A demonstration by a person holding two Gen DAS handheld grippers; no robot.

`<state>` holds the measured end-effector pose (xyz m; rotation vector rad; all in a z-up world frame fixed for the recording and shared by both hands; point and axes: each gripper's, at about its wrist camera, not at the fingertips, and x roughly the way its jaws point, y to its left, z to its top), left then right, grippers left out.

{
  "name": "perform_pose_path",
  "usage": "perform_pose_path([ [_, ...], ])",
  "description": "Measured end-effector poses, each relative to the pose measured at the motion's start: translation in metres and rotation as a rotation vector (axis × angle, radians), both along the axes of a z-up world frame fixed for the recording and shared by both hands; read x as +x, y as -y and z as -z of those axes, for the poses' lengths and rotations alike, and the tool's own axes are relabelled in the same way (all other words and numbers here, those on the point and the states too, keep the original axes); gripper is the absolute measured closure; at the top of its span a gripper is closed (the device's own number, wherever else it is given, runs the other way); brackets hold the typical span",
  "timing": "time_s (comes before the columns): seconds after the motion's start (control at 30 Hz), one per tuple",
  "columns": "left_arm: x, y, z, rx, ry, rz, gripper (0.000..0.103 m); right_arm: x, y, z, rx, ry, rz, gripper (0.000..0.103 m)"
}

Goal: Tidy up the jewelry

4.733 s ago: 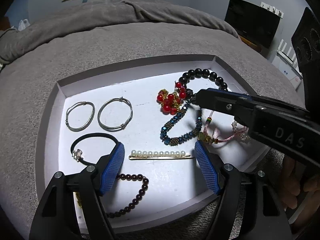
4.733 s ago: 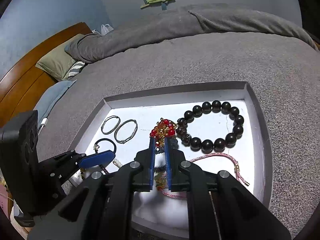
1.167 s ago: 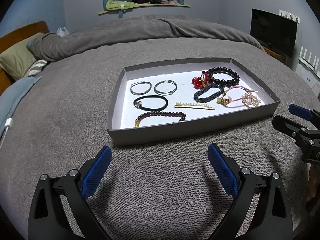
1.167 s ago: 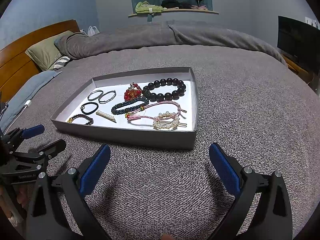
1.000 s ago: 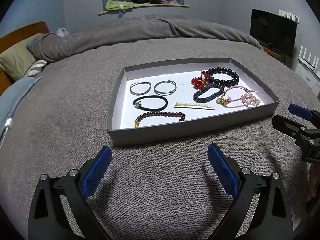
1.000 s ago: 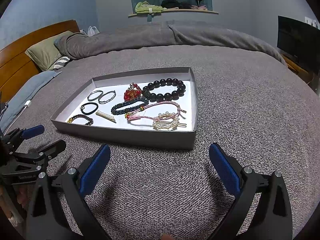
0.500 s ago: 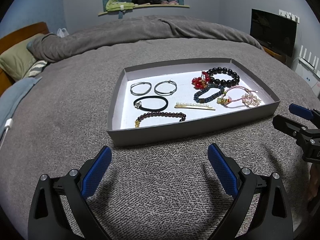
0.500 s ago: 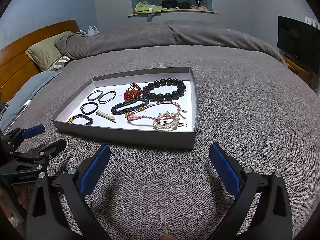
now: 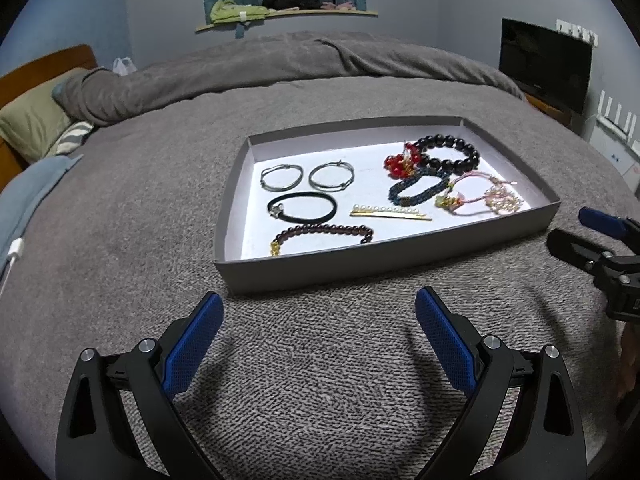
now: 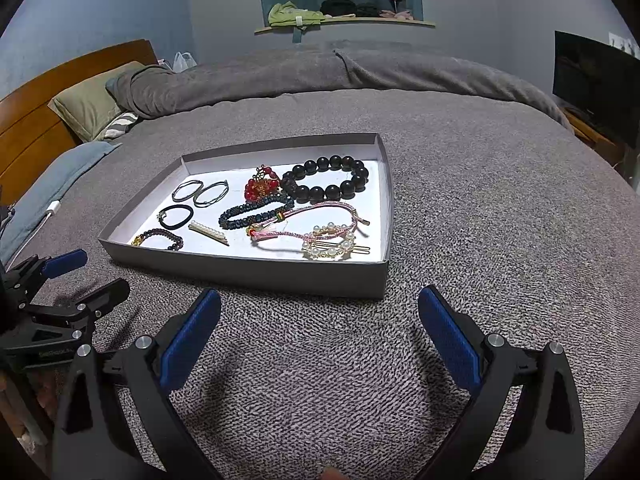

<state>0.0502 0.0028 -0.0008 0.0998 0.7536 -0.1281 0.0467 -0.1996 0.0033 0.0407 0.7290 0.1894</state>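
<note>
A shallow grey cardboard tray point(image 9: 384, 258) of bracelets and hair clips sat on the grey bed point(image 9: 140, 208); its near wall hid part of a dark red bead bracelet point(image 9: 320, 233). Both the left gripper point(image 9: 318, 334) and the right gripper point(image 10: 318, 334) hovered wide open and empty, short of the tray.

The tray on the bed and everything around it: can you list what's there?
Tray: 1, grey with white floor, on grey blanket.
Wire hoops: 2, silver, tray's far left.
Hair tie: 1, black, below hoops.
Dark red bracelet: 1, near wall.
Pearl clip: 1, gold, centre.
Black bead bracelet: 1, far right.
Red bead cluster: 1, beside it.
Blue bracelet: 1, centre right.
Pink cord bracelet: 1, right.
Pearl barrette: 1, right front.
Pillow: 1, green, far left.
Left gripper: open, empty.
Right gripper: open, empty.
</note>
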Motion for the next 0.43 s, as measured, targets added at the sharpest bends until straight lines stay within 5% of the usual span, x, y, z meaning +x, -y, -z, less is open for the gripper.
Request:
perform_pose_path([
  [0.43, 0.0022, -0.0029, -0.0006, -0.049, -0.028, 0.005, 0.007, -0.0006, -0.0001, 0.0002, 0.0, -0.001, 0.0, 0.005],
])
